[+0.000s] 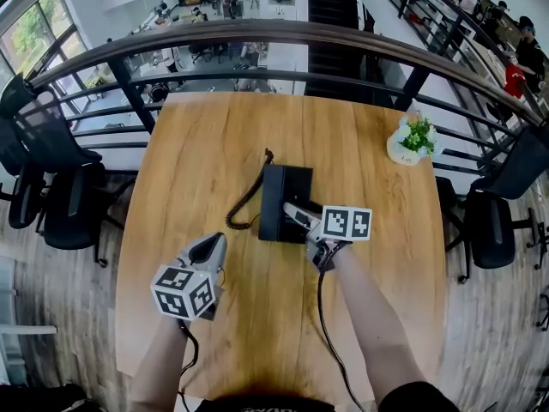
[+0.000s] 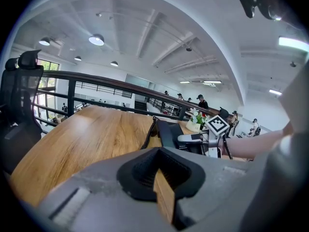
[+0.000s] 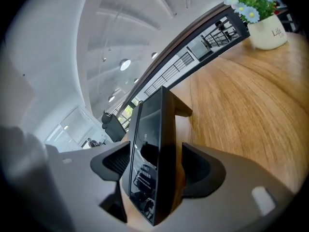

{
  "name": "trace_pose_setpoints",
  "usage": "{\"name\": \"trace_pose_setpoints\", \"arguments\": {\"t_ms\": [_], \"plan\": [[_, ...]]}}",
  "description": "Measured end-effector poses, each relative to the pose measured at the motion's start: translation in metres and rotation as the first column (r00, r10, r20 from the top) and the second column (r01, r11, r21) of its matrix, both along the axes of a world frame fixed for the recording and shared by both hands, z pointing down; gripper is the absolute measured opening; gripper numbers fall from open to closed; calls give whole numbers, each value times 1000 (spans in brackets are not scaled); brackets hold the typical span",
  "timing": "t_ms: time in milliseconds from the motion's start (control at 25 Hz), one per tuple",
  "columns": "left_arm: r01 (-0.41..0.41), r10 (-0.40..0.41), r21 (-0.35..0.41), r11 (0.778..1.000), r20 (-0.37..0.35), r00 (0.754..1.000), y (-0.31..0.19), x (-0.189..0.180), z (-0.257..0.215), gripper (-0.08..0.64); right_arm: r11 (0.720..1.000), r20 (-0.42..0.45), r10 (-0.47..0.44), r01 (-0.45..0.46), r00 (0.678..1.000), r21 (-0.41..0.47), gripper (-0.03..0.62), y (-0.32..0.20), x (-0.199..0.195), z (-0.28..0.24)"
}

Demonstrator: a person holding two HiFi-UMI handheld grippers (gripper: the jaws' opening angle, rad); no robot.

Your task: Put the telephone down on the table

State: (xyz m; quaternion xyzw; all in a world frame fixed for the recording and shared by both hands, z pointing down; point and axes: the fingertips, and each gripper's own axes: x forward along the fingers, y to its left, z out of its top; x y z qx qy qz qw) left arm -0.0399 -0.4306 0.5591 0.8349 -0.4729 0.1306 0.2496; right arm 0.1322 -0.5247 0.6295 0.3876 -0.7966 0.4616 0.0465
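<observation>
We look down on a wooden desk that stands against a curved dark railing. A black telephone lies flat in the middle of the desk. Its coiled cord loops off its left side and runs toward the desk's far edge. A small white pot holding a green plant stands at the desk's far right corner. Black office chairs stand off the desk's left and right sides.

The right hand-held gripper reaches in from the desk's near edge to the near right part of the telephone. Its jaws stand wide apart with the telephone's edge between them. Both pads stand clear of it, and a sliver of wood shows beside one, so nothing is squeezed and the telephone rests on the desk.

The left hand-held gripper is over the desk's near left part, well apart from the telephone, and points toward the desk's far side. Its jaws are closed tip to tip and hold nothing.
</observation>
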Motion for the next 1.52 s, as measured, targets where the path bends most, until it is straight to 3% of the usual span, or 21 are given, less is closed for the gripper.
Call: {"name": "trace_pose_setpoints", "arguments": {"t_ms": [320,600,840,1000,1280,1520], "plan": [[-4,5,27,1000,-29,1000,38,-3,-20,2,996,-60,73,-70,996,46,324,41,32,-24],[-13,16,42,999,-78,997,96,-32,-39,2,988,-93,82,-69,992,139,306,102,2,-71],[-11,18,62,998,-104,994,154,-53,-49,2,968,-136,115,-81,984,239,232,161,-15,-103],[-19,26,75,997,-105,994,187,-66,-53,2,950,-110,144,-106,983,295,171,196,-28,-119],[-6,16,90,996,-110,994,254,-93,-65,2,931,-53,189,-161,981,328,139,270,-53,-140],[-11,22,96,995,-117,993,303,-111,-68,2,920,-77,219,-180,973,348,81,332,-69,-145]]}}
